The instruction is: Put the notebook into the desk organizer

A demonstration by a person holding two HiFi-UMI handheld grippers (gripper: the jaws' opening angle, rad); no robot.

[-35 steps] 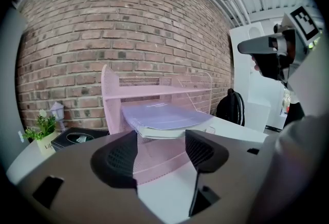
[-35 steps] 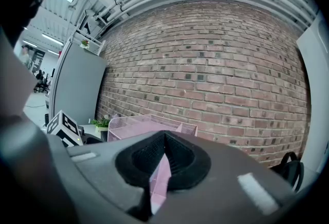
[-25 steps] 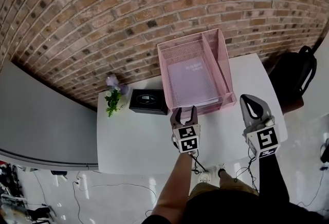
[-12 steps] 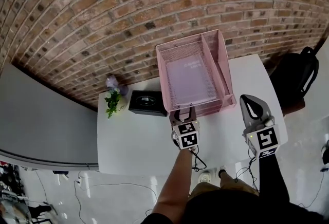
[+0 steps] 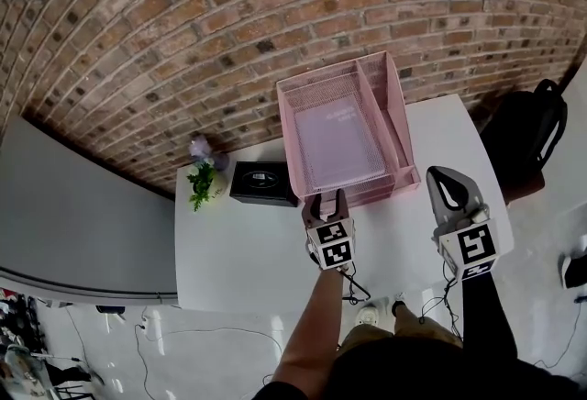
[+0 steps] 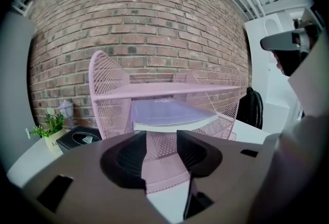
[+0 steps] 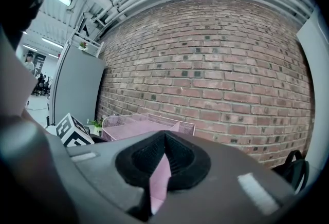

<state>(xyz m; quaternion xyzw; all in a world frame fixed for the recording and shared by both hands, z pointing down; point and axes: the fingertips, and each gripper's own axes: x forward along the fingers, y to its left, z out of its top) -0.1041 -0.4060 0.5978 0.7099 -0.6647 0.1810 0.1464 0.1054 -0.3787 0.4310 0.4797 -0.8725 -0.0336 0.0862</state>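
Pink mesh desk organizer [image 5: 396,114] holds the notebook [image 5: 337,143] flat on a tier under its top shelf, at 12 o'clock from the left tool [image 5: 328,202]. Placement looks done; only pulling clear seems left. Left tool empty, jaws apart, just been closing. Right tool [image 5: 451,183], at 3 o'clock, jaws together, empty.

The notebook [image 6: 167,111] is seen lying flat inside the desk organizer [image 6: 108,84], on a mesh tier just beneath the flat upper shelf. Its cover is lavender, and its white page edges are turned toward the front opening. From the head view, it [image 5: 337,146] is glimpsed through the top mesh. The organizer [image 5: 404,127] is made of pink wire mesh, with 1 wide section and 1 narrow compartment at its right. It is set upright on the white table [image 5: 238,251].
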